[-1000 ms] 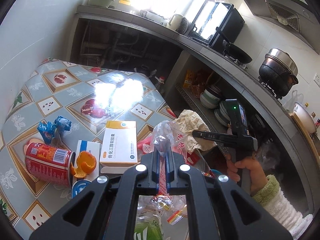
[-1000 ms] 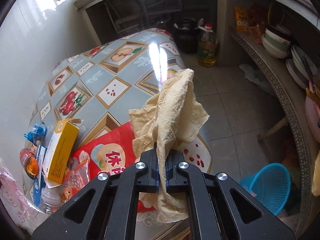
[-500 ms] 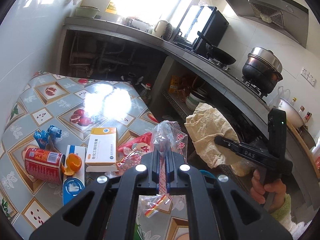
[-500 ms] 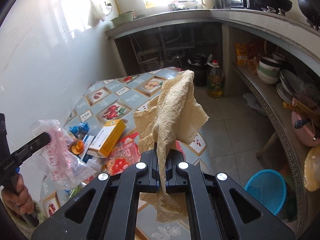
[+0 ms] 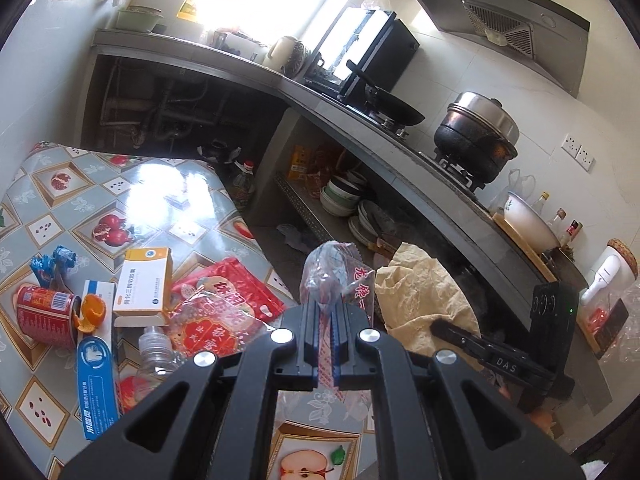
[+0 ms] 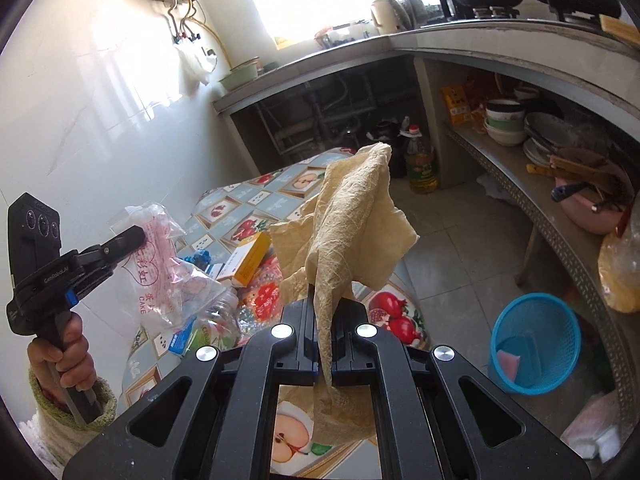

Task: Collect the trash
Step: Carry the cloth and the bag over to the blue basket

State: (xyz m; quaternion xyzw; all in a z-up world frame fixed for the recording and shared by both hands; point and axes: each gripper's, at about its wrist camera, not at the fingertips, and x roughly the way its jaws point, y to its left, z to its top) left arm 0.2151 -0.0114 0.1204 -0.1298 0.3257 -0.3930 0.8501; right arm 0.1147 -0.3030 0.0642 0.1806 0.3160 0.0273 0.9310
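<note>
My left gripper [image 5: 327, 312] is shut on a clear plastic bag with red print [image 5: 332, 268], held up above the table; the bag also shows in the right wrist view [image 6: 160, 248]. My right gripper [image 6: 325, 312] is shut on a crumpled tan paper sheet [image 6: 352, 224], lifted above the table's edge; the sheet also shows in the left wrist view [image 5: 420, 296]. A blue trash basket [image 6: 536, 344] stands on the floor to the lower right. More trash lies on the table: a red can [image 5: 44, 312], orange peel [image 5: 90, 312], a yellow-white box [image 5: 144, 284], red snack wrappers [image 5: 224, 304], a plastic bottle [image 5: 154, 348].
The table has a fruit-patterned cloth [image 5: 120, 200] and stands against a white tiled wall. A grey counter [image 5: 360, 128] with a wok and pot runs along the right, with a shelf of bowls under it. An oil bottle [image 6: 420, 160] stands on the floor.
Both grippers have risen and pulled back from the table, each keeping its hold. The right gripper has swung out to the right, so the blue basket is in fuller view.
</note>
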